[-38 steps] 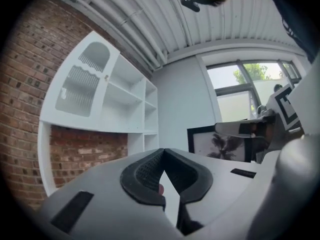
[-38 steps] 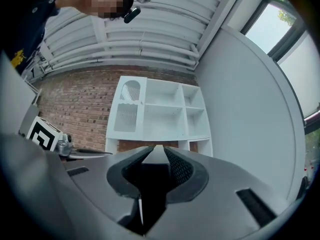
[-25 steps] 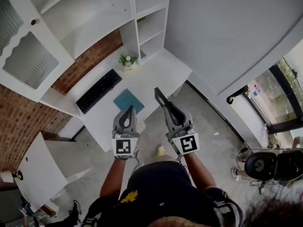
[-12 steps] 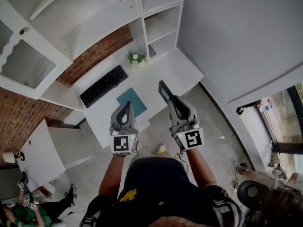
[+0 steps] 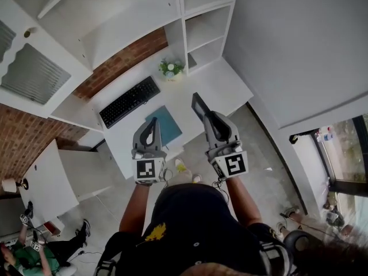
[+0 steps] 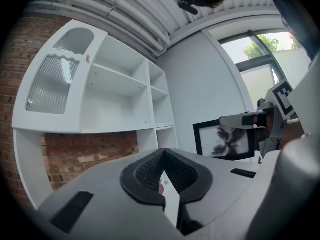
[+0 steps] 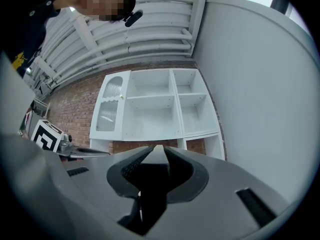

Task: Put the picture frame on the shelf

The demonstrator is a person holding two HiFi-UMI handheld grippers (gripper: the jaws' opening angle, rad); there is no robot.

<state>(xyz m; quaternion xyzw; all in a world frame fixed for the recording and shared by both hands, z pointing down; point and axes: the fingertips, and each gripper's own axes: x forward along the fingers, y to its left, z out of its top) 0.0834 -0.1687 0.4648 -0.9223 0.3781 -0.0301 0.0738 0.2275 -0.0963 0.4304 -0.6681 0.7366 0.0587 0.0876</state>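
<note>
The picture frame [image 5: 197, 103] is a black-edged frame holding a dark plant print. Seen edge-on in the head view, it sticks out ahead of my right gripper [image 5: 203, 118], which is shut on it. In the right gripper view the frame's dark edge [image 7: 154, 176] fills the space between the jaws. The left gripper view shows its face [image 6: 222, 140] at the right. My left gripper [image 5: 152, 124] is held beside it, shut on nothing, pads meeting at the tips [image 6: 163, 150]. The white shelf unit [image 5: 202, 30] stands ahead above the desk, its compartments [image 7: 165, 104] bare.
A white desk [image 5: 224, 88] below the shelves carries a black keyboard [image 5: 129, 101], a teal pad [image 5: 165, 125] and a small potted plant [image 5: 171, 68]. A glass-fronted cabinet door [image 5: 29, 71] is at the left. A person [image 5: 34, 252] sits on the floor at lower left.
The view has shifted toward the desk and shelves, which now sit lower and further right. Both grippers keep their pose and the right one still holds the frame. The chair at right has left view.
</note>
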